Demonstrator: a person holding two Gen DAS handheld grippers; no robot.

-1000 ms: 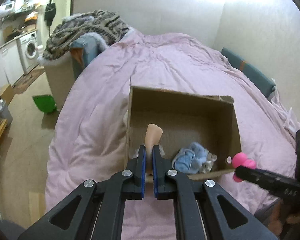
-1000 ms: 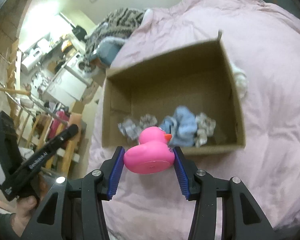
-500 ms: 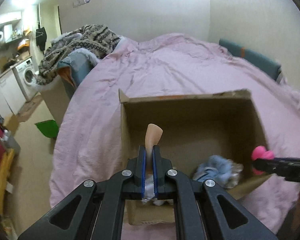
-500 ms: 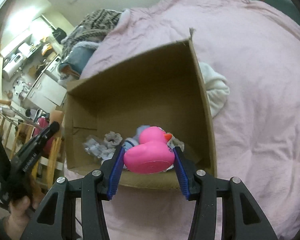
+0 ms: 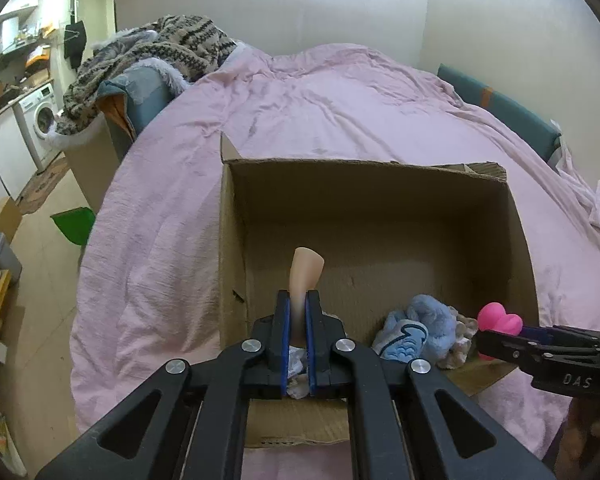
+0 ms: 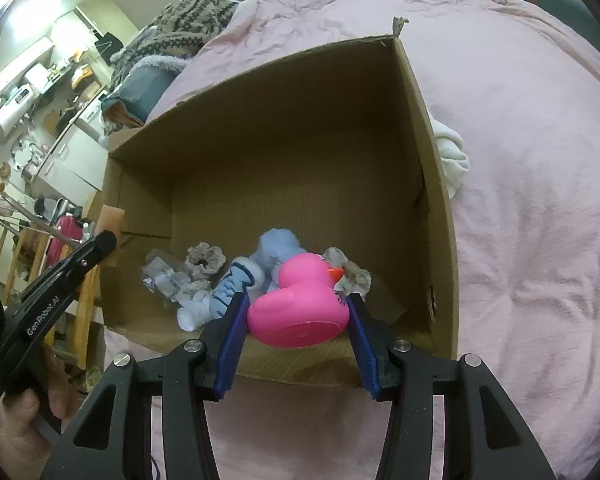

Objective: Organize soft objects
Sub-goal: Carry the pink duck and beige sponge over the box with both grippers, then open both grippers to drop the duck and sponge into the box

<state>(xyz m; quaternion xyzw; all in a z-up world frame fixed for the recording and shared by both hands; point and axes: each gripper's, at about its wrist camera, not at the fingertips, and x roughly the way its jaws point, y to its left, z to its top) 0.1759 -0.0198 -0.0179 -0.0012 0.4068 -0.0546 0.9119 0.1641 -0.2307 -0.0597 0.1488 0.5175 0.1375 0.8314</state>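
A big bed with a pink cover fills most of the room. On the bed sits an open brown cardboard box, with its near edge right under both tools.

At the far left corner of the bed there is a heap of striped, fluffy clothes. A white cloth lies on the pink cover, touching the outside of the box's right wall.

Inside the box, along the near wall, is a small pile of soft things — a light blue fluffy toy, a blue and white sock, a grey scrunchie and a crinkly clear bag.

The right tool is partly open and squeezes a pink rubber duck between its blue pads. The duck has an orange beak and hangs over the near edge of the box, just above the soft pile.

The left tool is almost closed. It pinches a thin, skin-colored soft piece that sticks straight up past the pads — I cannot tell what it is. It is held over the near left part of the box.
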